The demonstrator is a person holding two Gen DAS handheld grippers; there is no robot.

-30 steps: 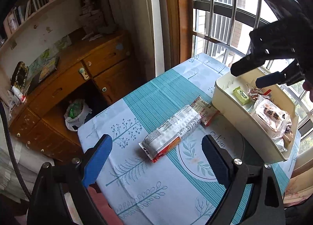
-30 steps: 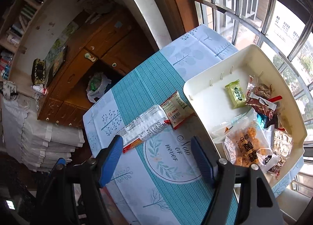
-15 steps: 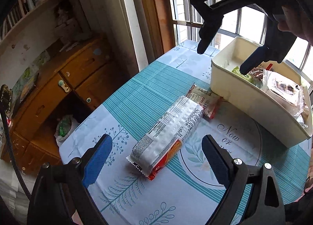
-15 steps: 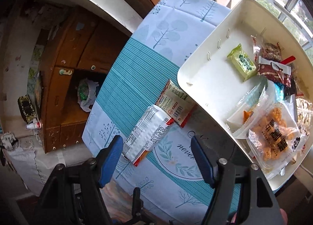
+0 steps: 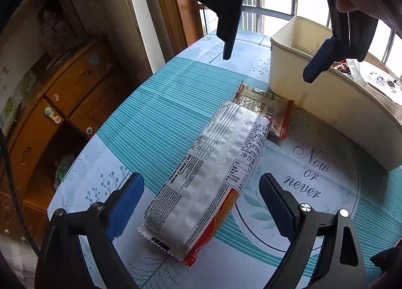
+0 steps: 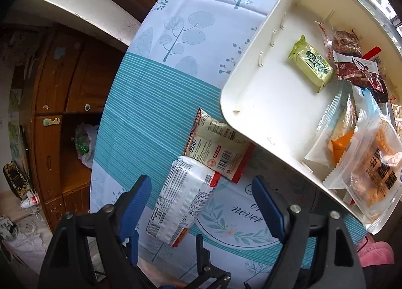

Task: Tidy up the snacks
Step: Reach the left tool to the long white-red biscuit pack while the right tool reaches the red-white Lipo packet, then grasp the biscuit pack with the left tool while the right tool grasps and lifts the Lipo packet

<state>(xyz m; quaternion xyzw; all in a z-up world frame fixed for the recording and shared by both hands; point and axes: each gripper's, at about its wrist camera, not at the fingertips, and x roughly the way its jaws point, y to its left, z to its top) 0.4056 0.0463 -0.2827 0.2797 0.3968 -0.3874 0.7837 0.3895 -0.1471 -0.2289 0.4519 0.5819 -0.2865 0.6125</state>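
Two open grippers over two loose snacks beside the bin.

Left gripper (image 5: pixel 201 203) stands wide, its jaws astride the long pack (image 5: pixel 213 175) without touching it. Right gripper (image 6: pixel 201 206) is wide too, its jaws having just been opening, nothing gripped, poised over the flat packet (image 6: pixel 218 148) at the pack's 1 o'clock end. The pack overlaps that packet, so lifting either may drag the other; the right gripper could also knock the bin (image 6: pixel 253 102) at 2 o'clock.

Bin wall (image 5: pixel 314 92) blocks right; tablecloth (image 5: pixel 160 118) left free.
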